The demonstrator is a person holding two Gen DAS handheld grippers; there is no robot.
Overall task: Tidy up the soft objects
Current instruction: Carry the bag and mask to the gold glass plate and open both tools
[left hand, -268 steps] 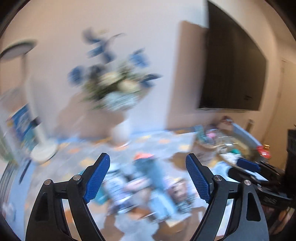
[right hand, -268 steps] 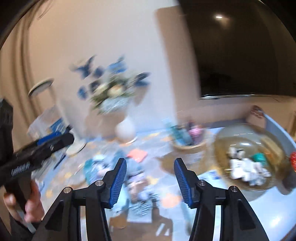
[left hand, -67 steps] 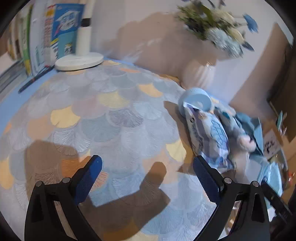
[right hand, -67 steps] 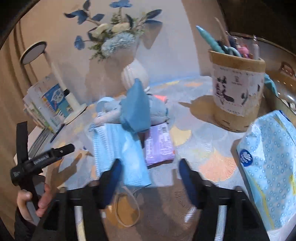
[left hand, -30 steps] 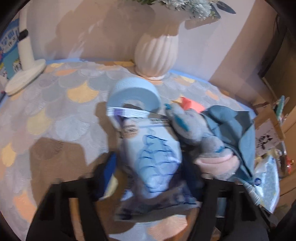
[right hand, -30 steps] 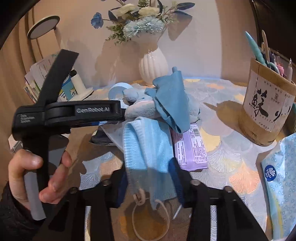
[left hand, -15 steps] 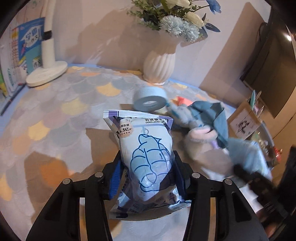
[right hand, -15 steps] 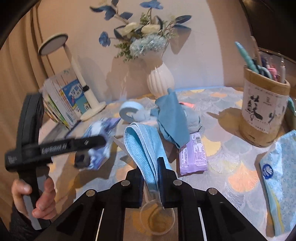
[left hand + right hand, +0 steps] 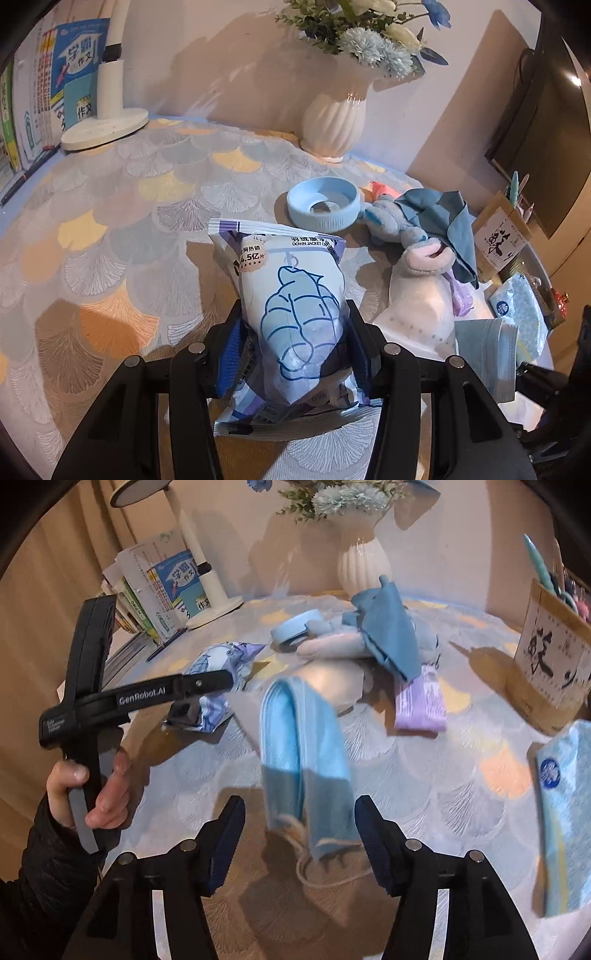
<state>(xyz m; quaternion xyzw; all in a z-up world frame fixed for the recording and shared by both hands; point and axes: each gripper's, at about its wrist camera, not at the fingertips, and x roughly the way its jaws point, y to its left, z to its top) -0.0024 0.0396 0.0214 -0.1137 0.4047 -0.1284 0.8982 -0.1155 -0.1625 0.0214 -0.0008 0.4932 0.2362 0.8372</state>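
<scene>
- Left hand-held gripper (image 9: 295, 350) clamped on a pale blue plastic wipes packet printed with a jacket outline (image 9: 295, 314), blue pads pressing both its sides, packet raised over the surface with the scallop-patterned cloth (image 9: 129, 229).
- Right hand-held gripper (image 9: 299, 845) spread wide, jaws just opened, nothing pinched; folded light-blue face mask (image 9: 303, 746) loose between and beyond the pads, ear loop trailing on the cloth.
- Behind the mask: grey plush toy (image 9: 402, 229) under a blue cloth (image 9: 391, 635), lilac tissue pack (image 9: 419, 701), pale blue ring (image 9: 323, 203).
- White ribbed vase (image 9: 336, 118) standing at the back by the wall.
</scene>
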